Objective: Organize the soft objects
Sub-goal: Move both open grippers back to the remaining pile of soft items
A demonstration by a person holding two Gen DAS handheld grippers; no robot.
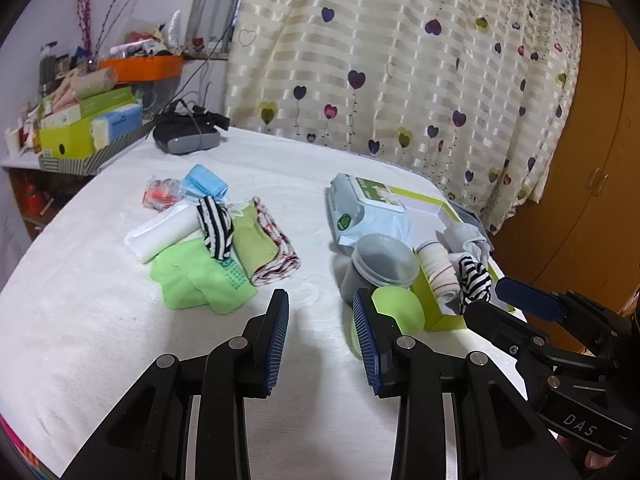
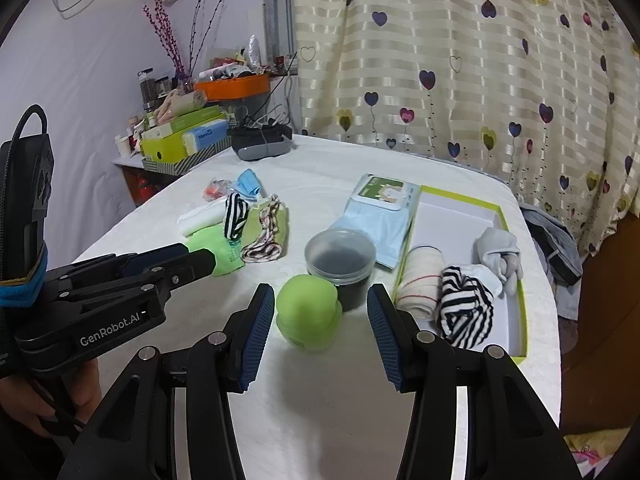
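The left gripper (image 1: 320, 320) hovers over the white-covered bench (image 1: 80, 320) with its jaws wide apart and nothing between them; ahead and to the left of these jaws lies a pile of soft things, with a folded green cloth (image 1: 200, 280) nearest, a striped sock (image 1: 216, 228) on top, a white roll (image 1: 168, 228) beside it and a blue mask (image 1: 206, 186) at the far end; the green ball (image 1: 396, 312) sits just outside the right-hand jaw, partly hidden by it.

The right gripper (image 2: 316, 328) also has its jaws spread wide, gripping nothing; the green ball (image 2: 308, 310) rests on the bench between the fingertips, closer to the left-hand one, and whether it touches that one I cannot tell; just beyond the ball stands a clear tub (image 2: 340, 264) with a dark inside; a pack of wipes (image 2: 380, 216) lies further ahead; to the right of the jaws is a green-edged box (image 2: 520, 308) holding a rolled white towel (image 2: 420, 280), a second striped sock (image 2: 464, 304) and a grey sock (image 2: 500, 252).
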